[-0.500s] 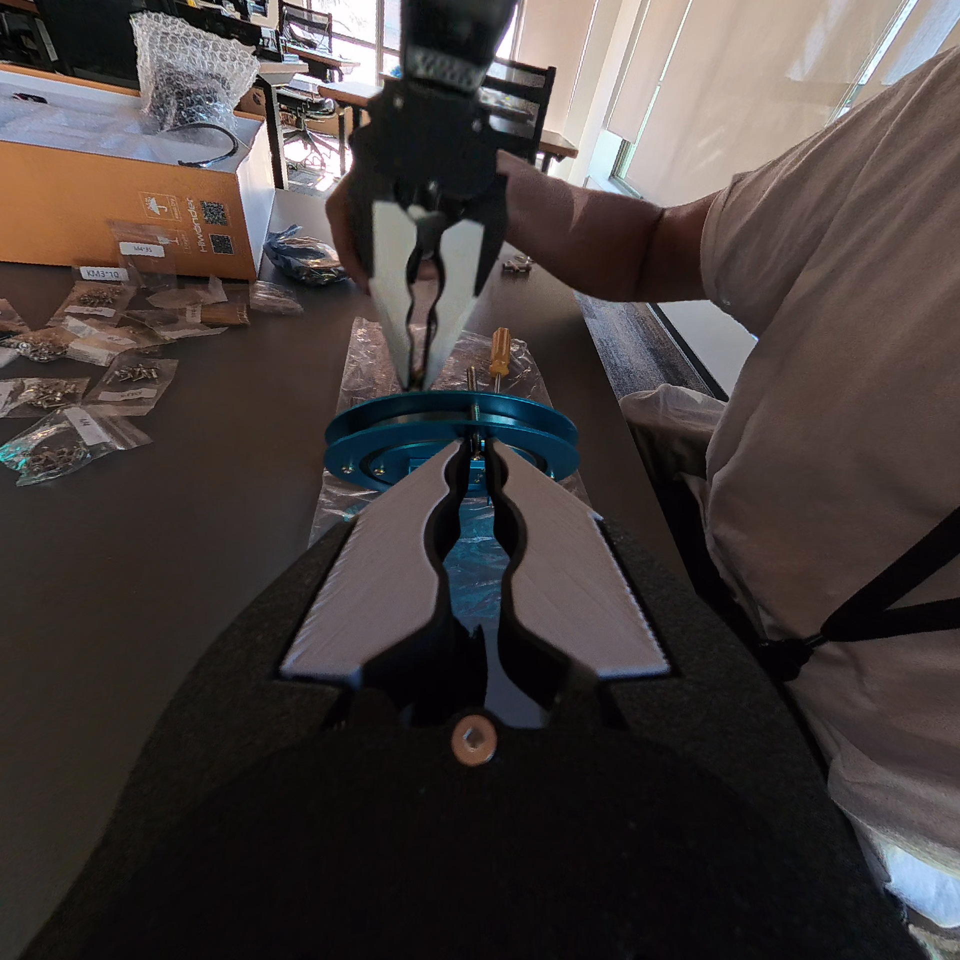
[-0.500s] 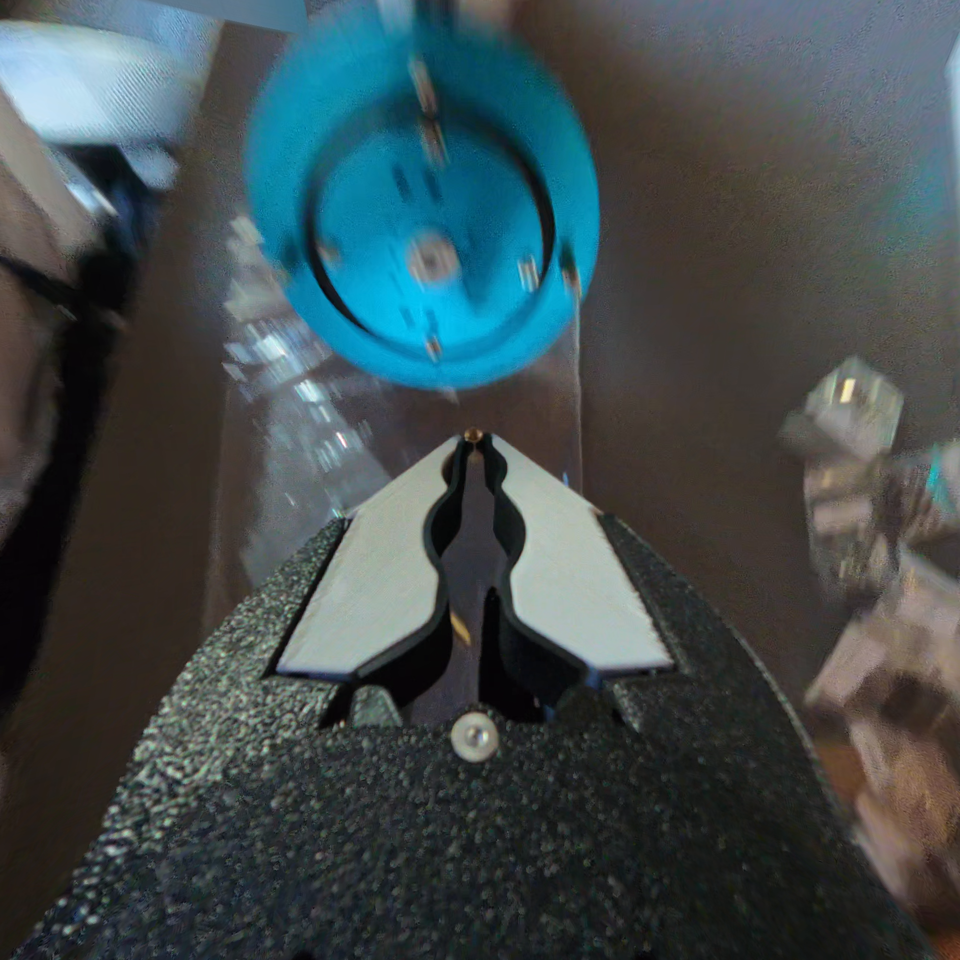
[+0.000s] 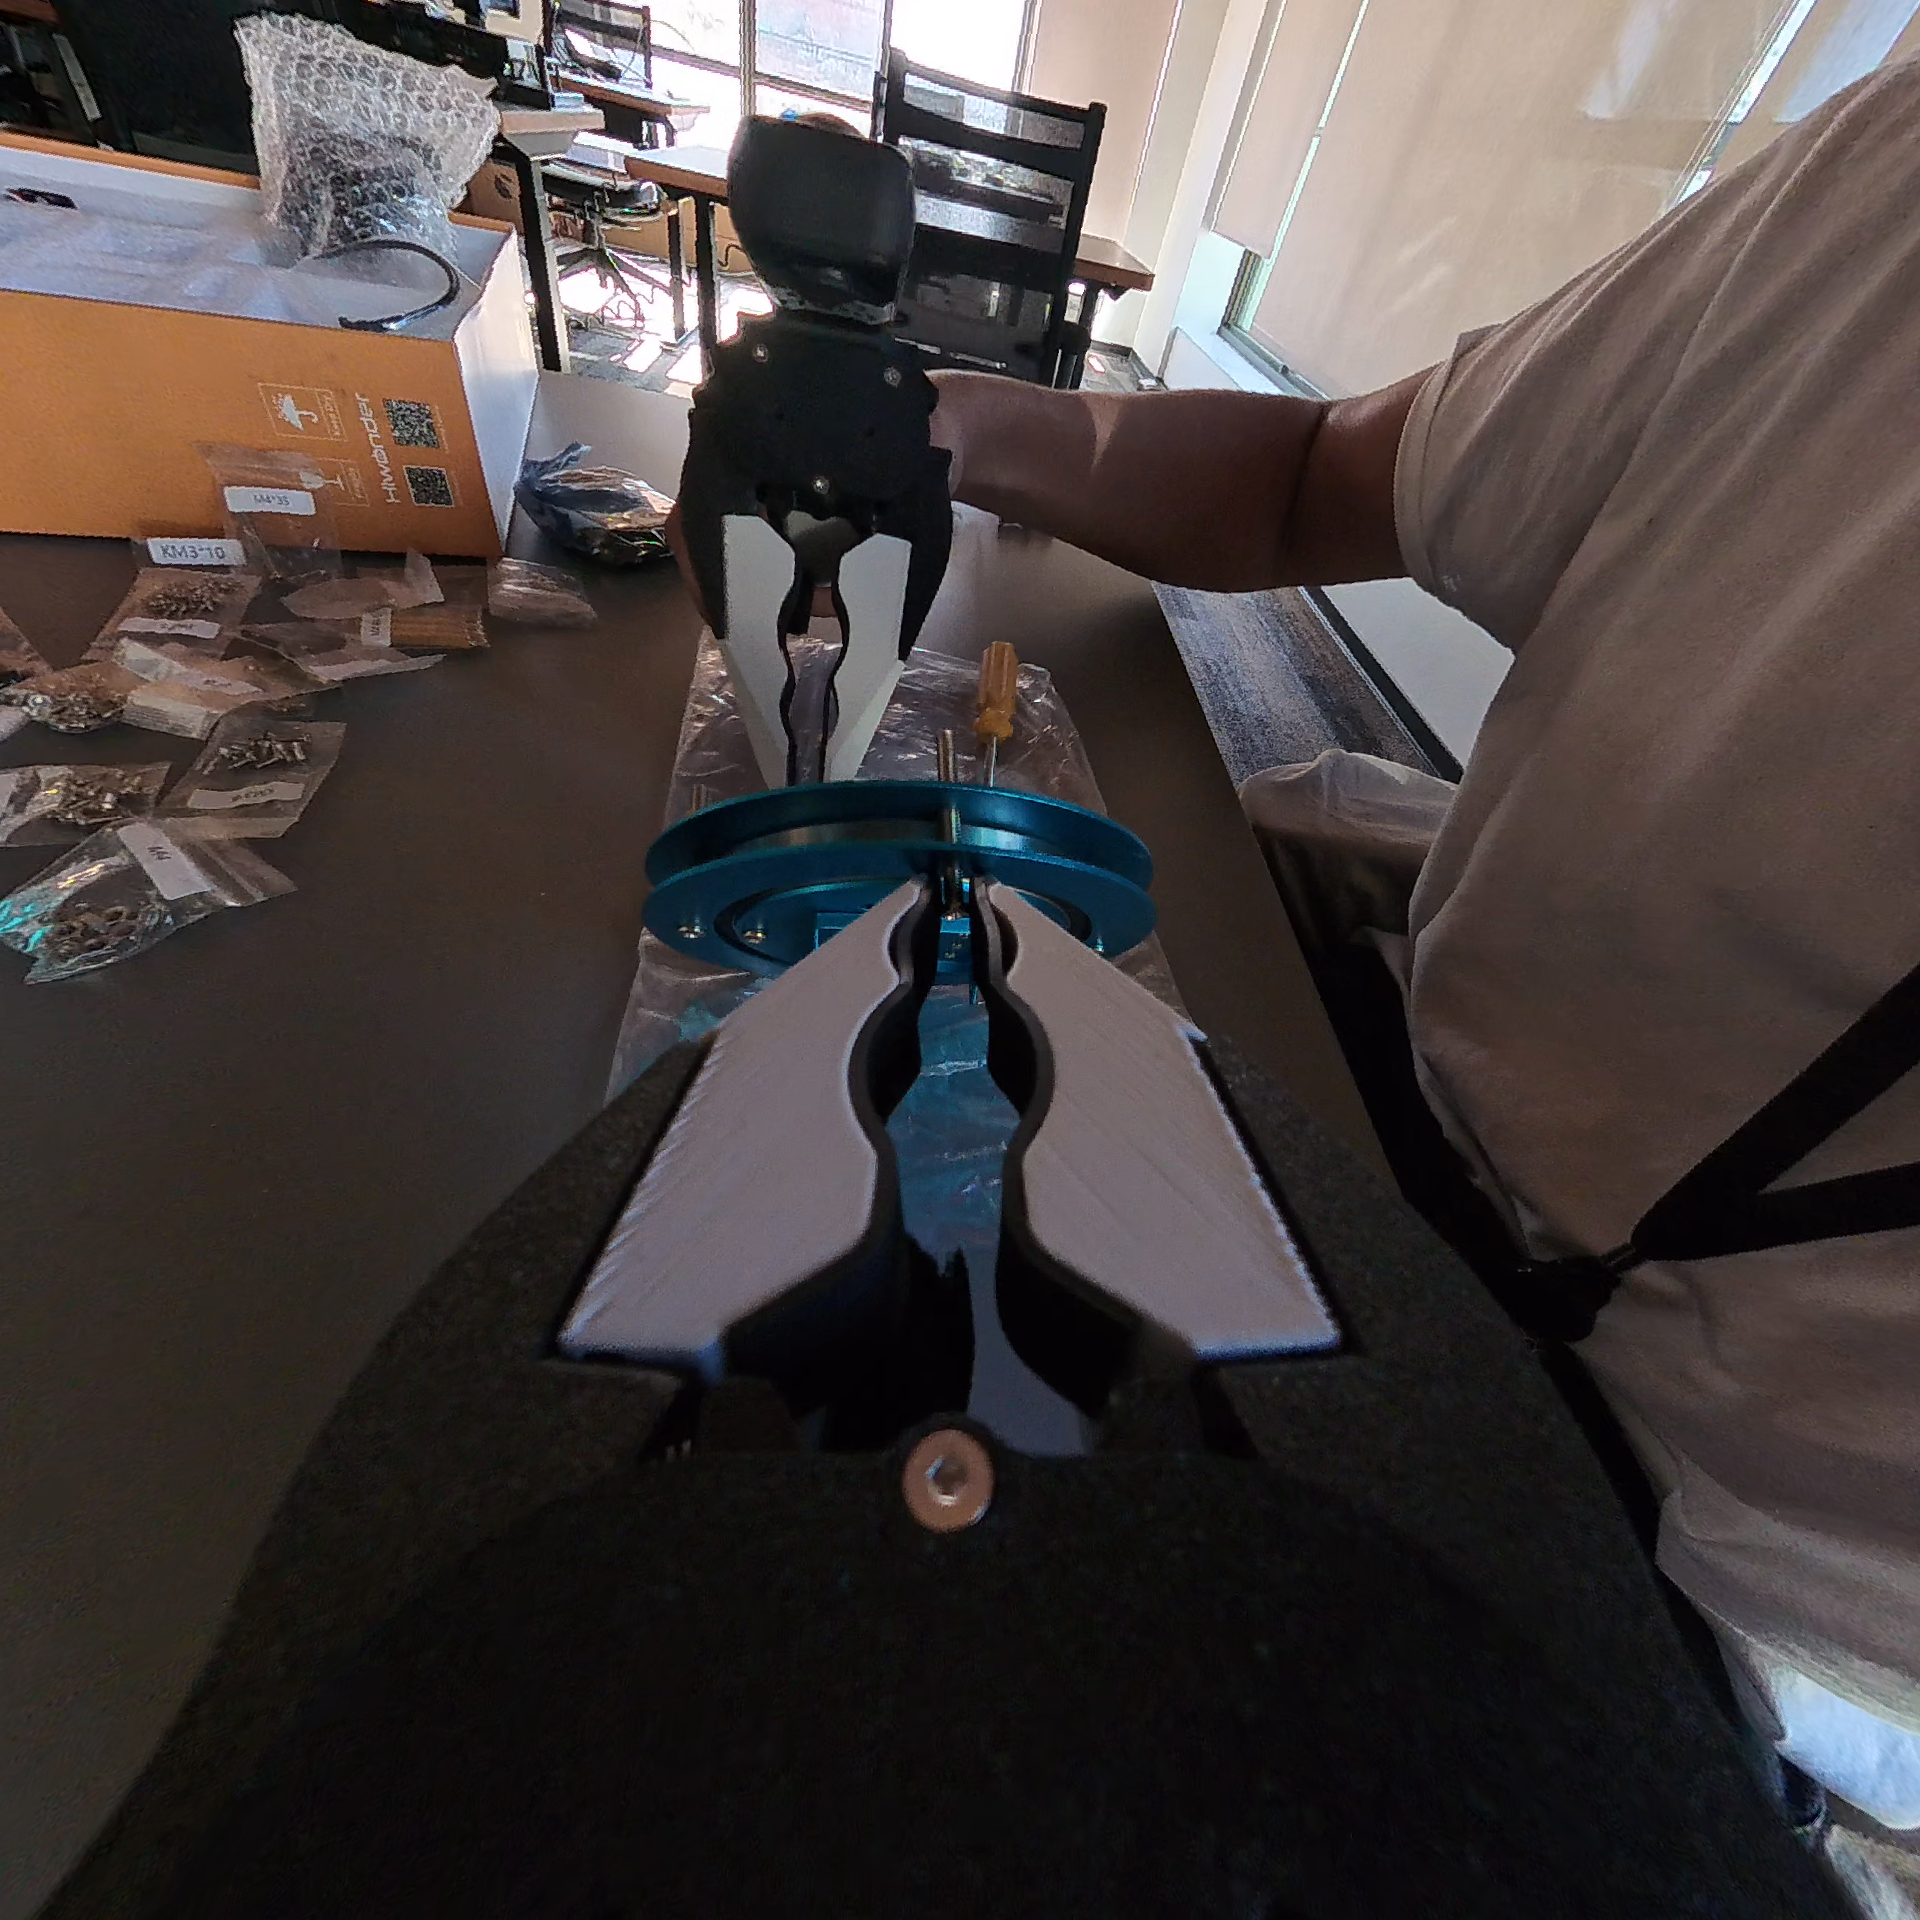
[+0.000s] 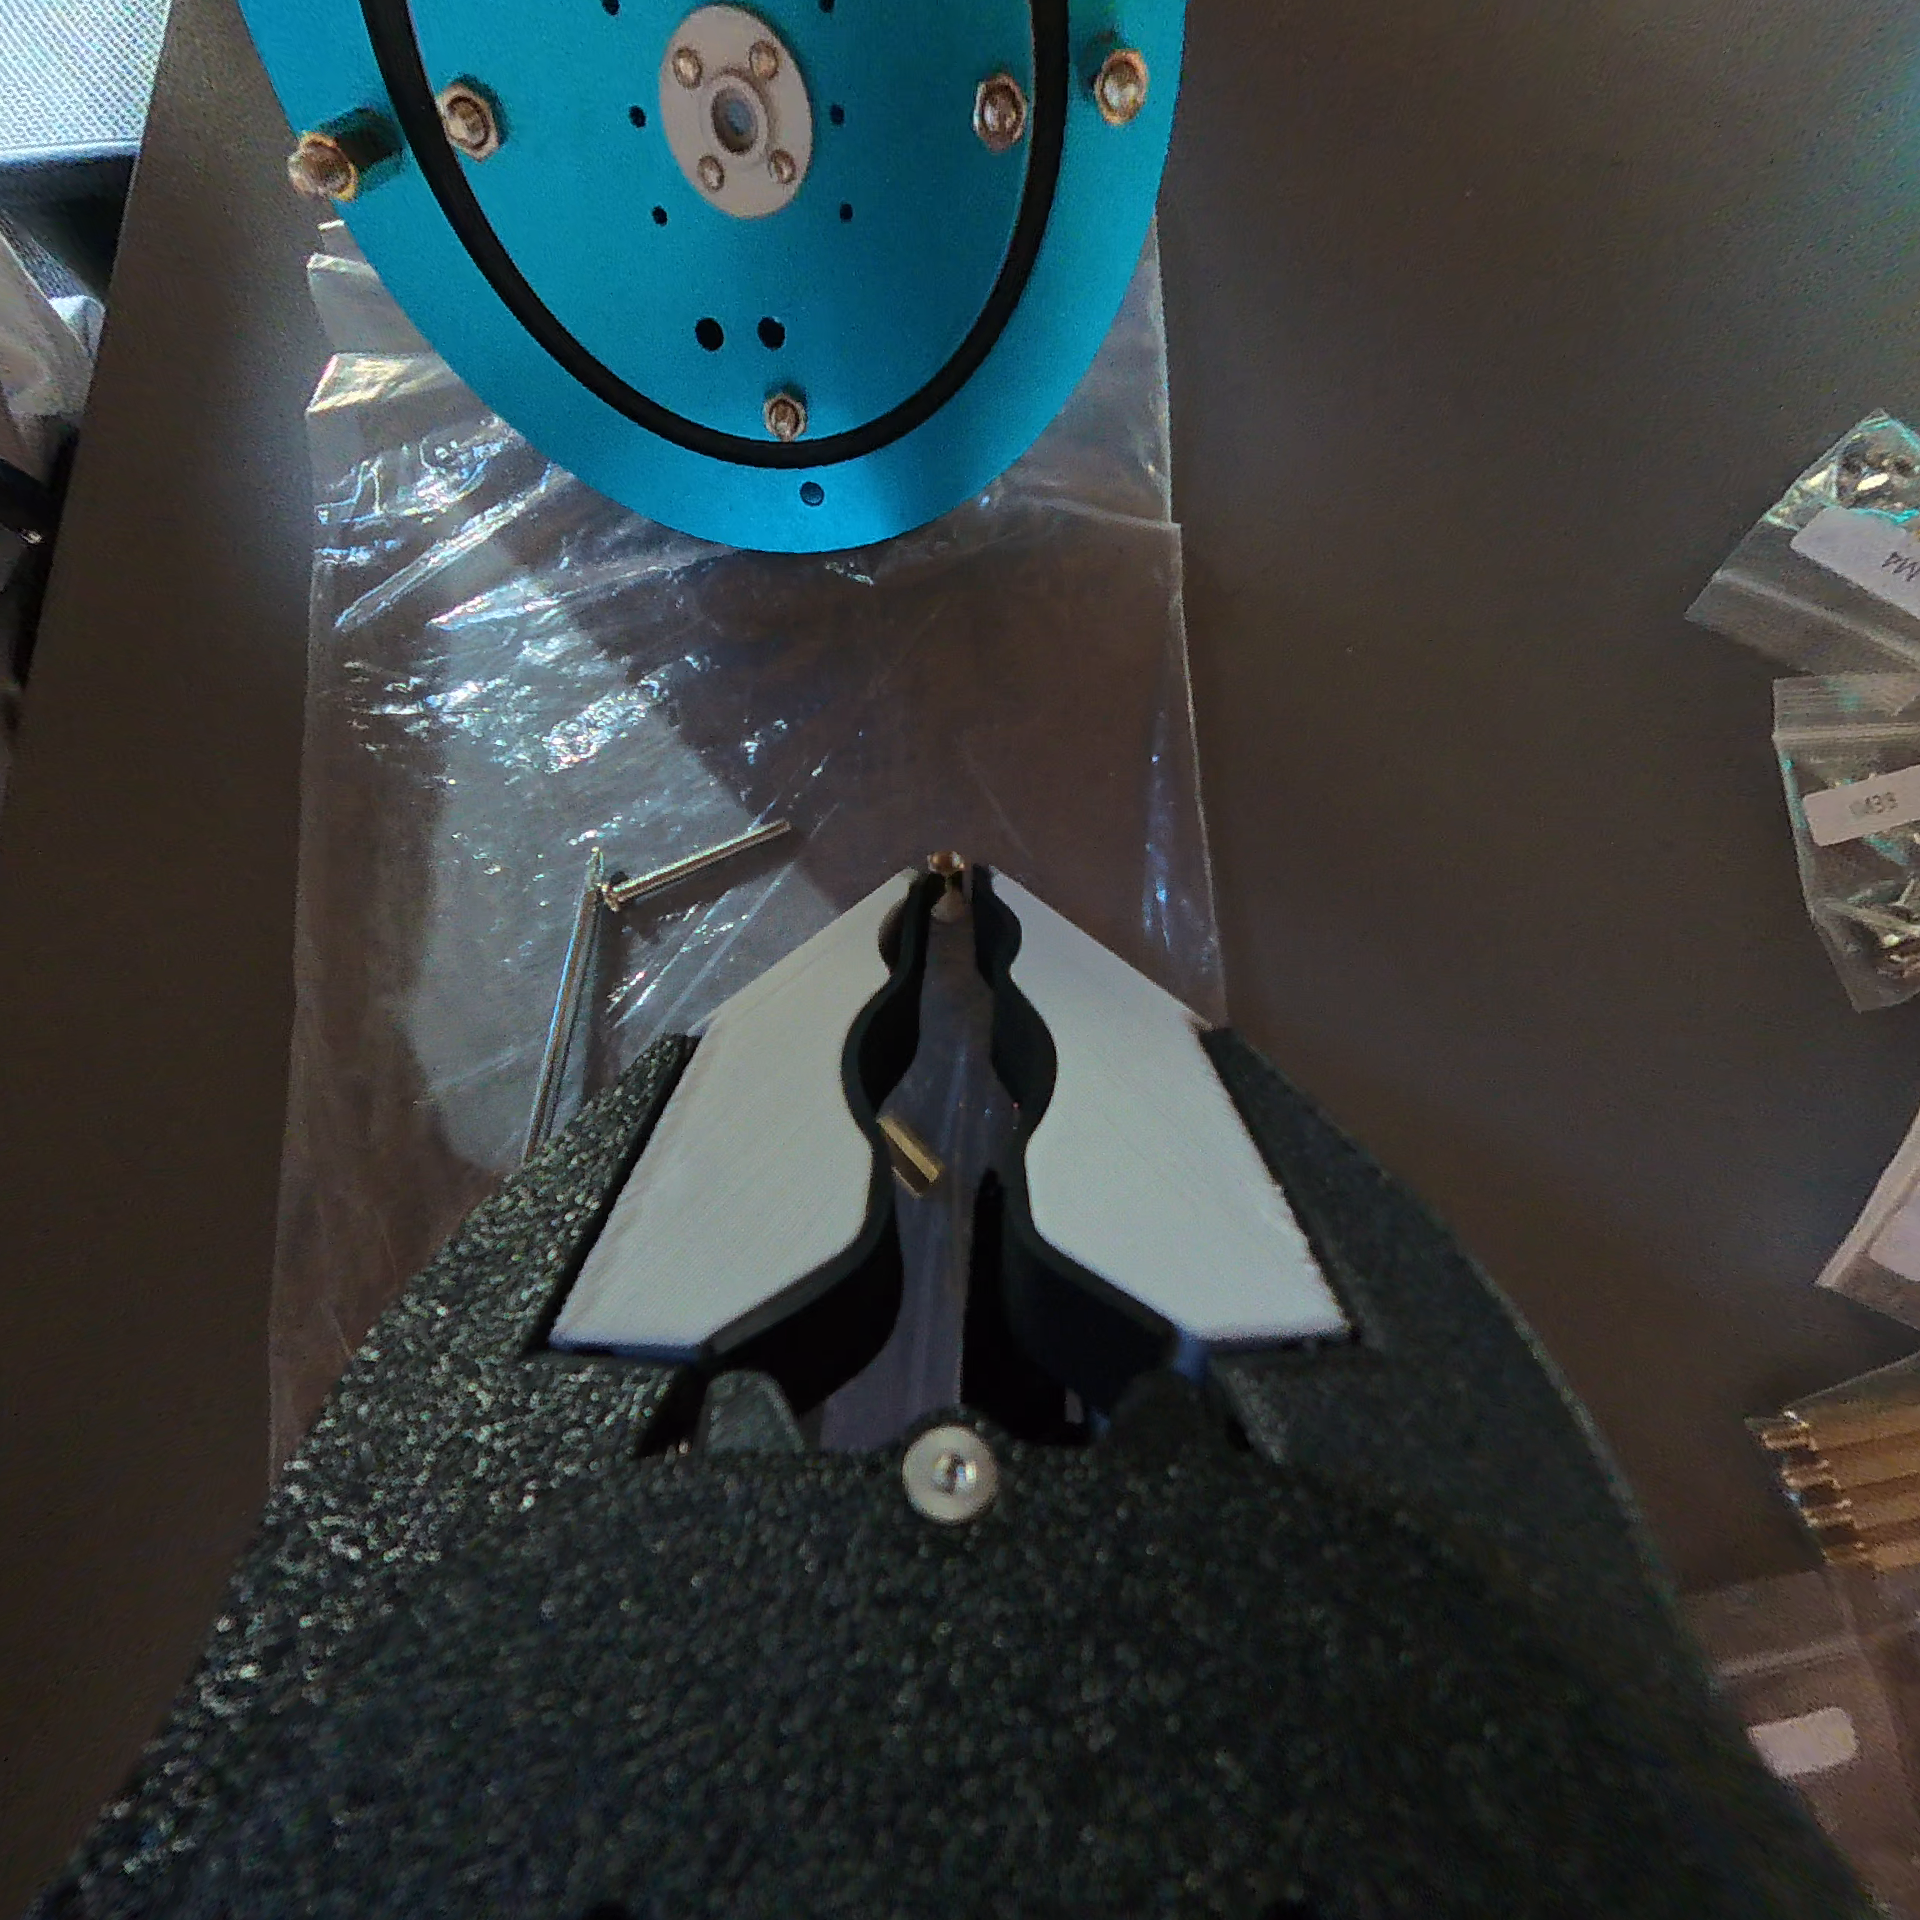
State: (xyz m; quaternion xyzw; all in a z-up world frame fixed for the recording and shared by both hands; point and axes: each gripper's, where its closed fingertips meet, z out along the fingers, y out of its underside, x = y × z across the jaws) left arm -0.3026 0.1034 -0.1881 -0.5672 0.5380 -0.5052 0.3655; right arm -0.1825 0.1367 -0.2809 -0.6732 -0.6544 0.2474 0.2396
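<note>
The right gripper (image 4: 948,883), clamped on a small brass screw (image 4: 945,864), has the round blue metal disc assembly (image 4: 727,312) at twelve o'clock, while the left gripper (image 3: 948,899) pinches that disc's upright brass standoff (image 3: 948,821).

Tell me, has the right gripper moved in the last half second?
Yes. In the left wrist view the right gripper has tipped lower against the black chair behind it; its tips stay at the blue disc's far rim.

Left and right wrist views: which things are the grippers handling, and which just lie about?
Handled:
left gripper, shut on the upright screw in the blue disc assembly
right gripper, shut on a small screw

Lying about:
loose long screw
clear bag
yellow screwdriver
hardware packets
orange box
</note>
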